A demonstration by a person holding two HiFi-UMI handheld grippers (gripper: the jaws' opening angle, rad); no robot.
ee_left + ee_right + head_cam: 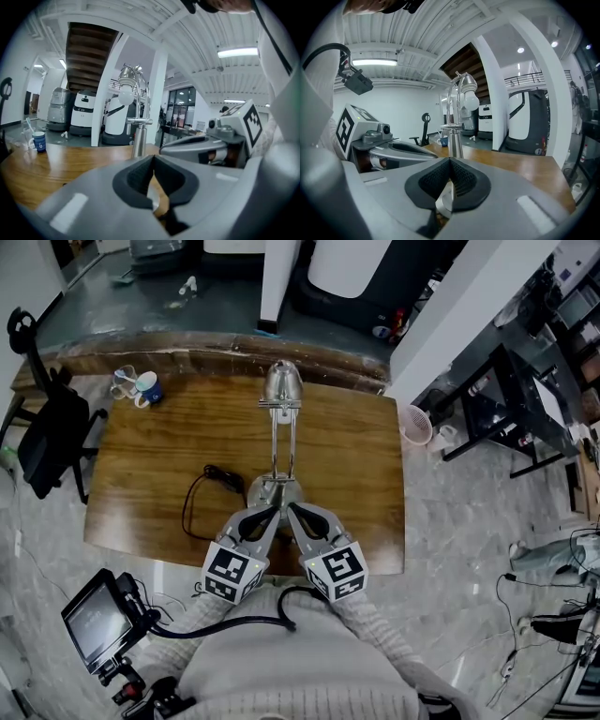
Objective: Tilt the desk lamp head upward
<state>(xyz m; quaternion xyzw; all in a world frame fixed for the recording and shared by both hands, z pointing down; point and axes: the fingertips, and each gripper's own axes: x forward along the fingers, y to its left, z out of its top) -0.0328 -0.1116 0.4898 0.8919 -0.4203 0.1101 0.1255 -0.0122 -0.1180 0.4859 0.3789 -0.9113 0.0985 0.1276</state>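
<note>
The desk lamp [277,451] stands in the middle of the wooden desk [361,474]. Its base [275,491] is at the near edge and its twin-rod arm [280,439] runs away from the person. In the head view the arm's long axis lies along the six-to-twelve line, and the lamp head [282,382] sits at the twelve o'clock end.

Both tools are at the six o'clock end, just beside the base. The left tool [269,513] is at about seven o'clock of the base and the right tool [293,511] at about five, with their tips converging towards it. Each has its pads pressed together and nothing clamped between them.

From the left tool [152,157] the lamp head [128,80] appears high, at roughly eleven o'clock, with the bulb showing under the shade. From the right tool [450,161] the lamp head [467,87] is high at about twelve to one o'clock, and the stem rises almost dead ahead.

So the part to be tilted lies up and forward of both tools, well apart from them, at the far top of the arm. Neither tool looks clearly nearer. The right one seems lined up slightly more squarely with the stem. Whichever goes must likely climb along the arm's axis and open before it can take the shade and swing it upward.
</note>
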